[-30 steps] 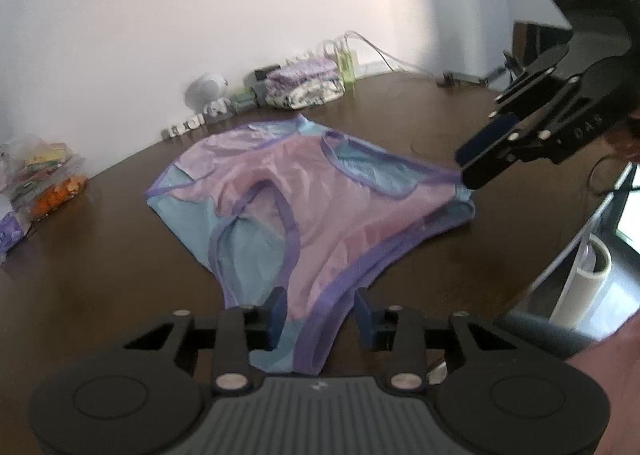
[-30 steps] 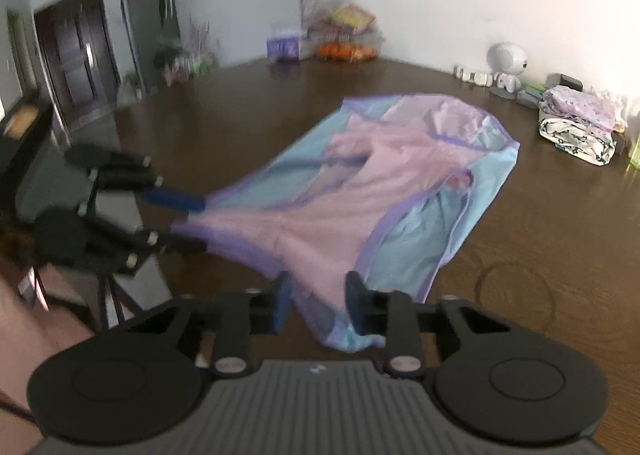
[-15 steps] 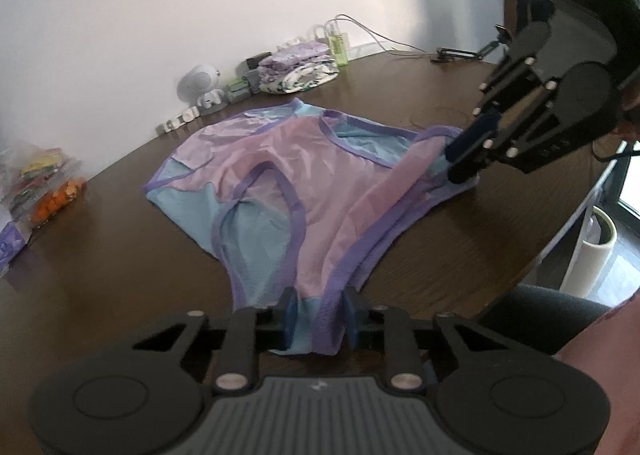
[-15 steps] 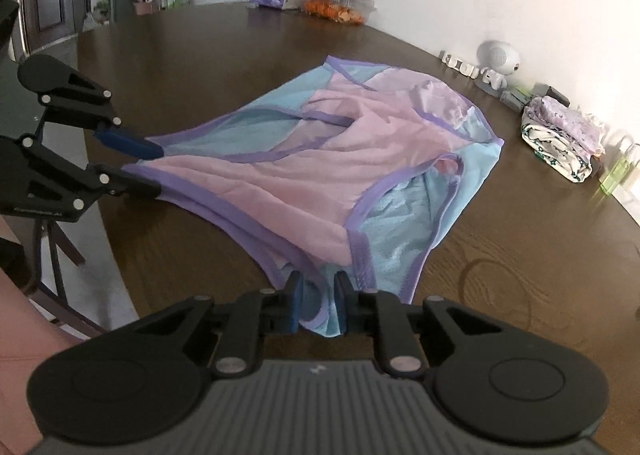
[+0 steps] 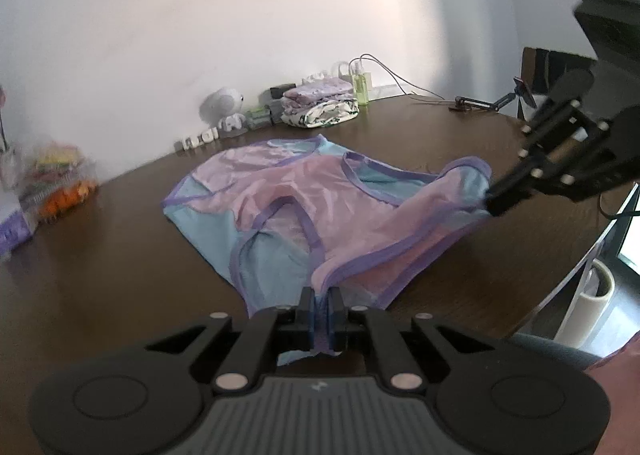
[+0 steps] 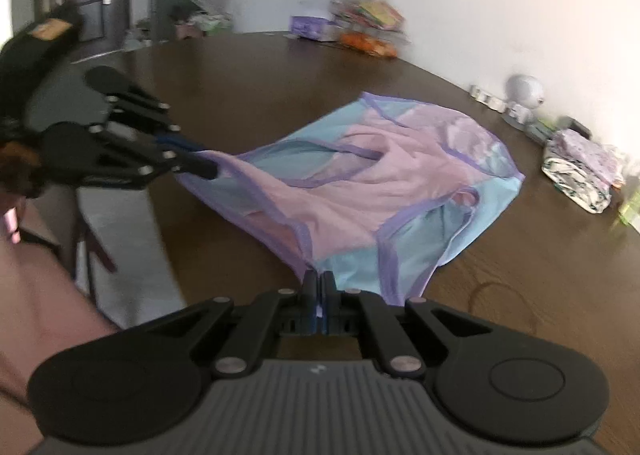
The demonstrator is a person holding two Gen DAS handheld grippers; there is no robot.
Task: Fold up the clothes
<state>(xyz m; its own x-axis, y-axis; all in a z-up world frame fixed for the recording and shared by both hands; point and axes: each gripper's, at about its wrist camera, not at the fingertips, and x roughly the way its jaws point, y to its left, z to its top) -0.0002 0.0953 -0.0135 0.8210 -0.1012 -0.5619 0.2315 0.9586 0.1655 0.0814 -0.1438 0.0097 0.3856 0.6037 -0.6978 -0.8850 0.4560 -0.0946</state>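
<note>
At the bottom centre of each wrist view, we see our left gripper (image 5: 321, 307) and right gripper (image 6: 319, 295) each clamped on the near edge of the pink-and-blue garment (image 5: 304, 207), lifted above the brown table (image 5: 120, 275).

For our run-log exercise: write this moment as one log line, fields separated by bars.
phase: lift for fold | left gripper: shut on garment | right gripper: shut on garment | near edge raised, far part on table
</note>
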